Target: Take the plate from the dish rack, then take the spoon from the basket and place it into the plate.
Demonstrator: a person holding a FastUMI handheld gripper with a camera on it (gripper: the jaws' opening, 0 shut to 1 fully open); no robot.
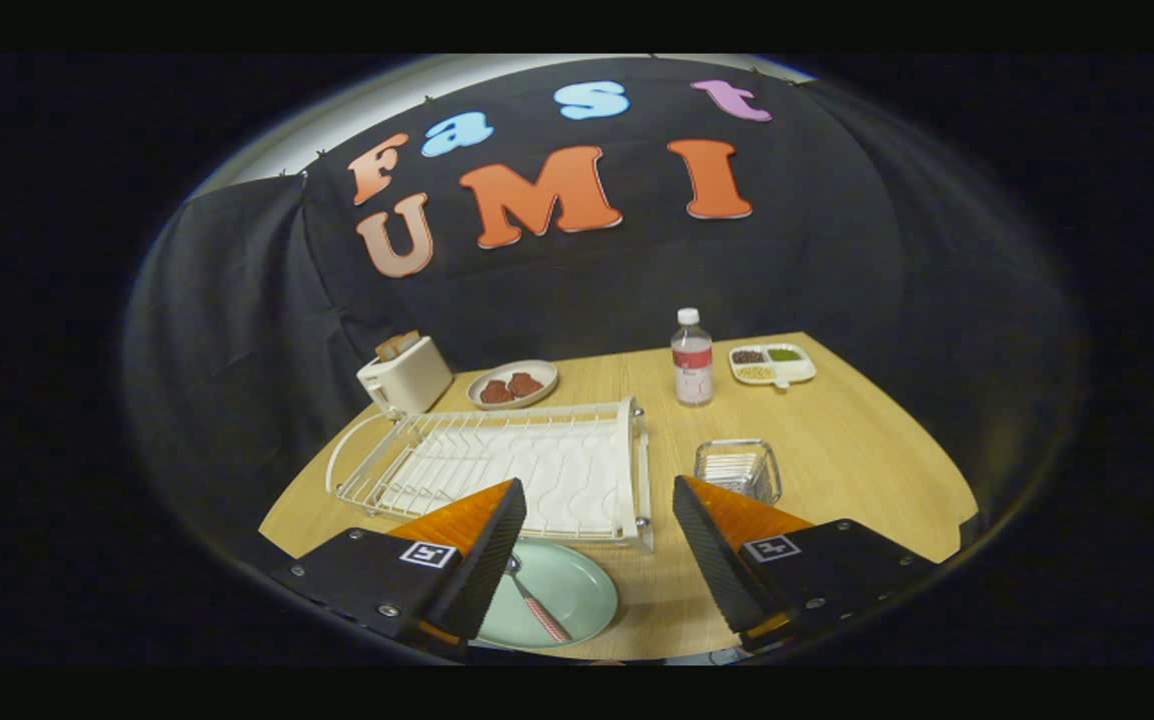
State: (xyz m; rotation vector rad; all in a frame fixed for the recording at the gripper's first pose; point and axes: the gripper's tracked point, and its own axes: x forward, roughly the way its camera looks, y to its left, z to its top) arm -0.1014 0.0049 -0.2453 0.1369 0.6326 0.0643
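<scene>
A pale green plate [572, 592] lies on the wooden table just in front of the white dish rack [497, 465], partly hidden by my left finger. A spoon [540, 608] with a red-and-white striped handle rests in the plate. The wire basket [737, 470] stands just beyond my right finger, to the right of the rack. My gripper [597, 525] hovers above the table with its fingers wide apart and nothing between them.
A toaster [405, 375] with bread stands at the back left. Beside it is a plate of brown food [512, 385]. A water bottle [692, 358] and a divided snack tray [772, 365] stand at the back right.
</scene>
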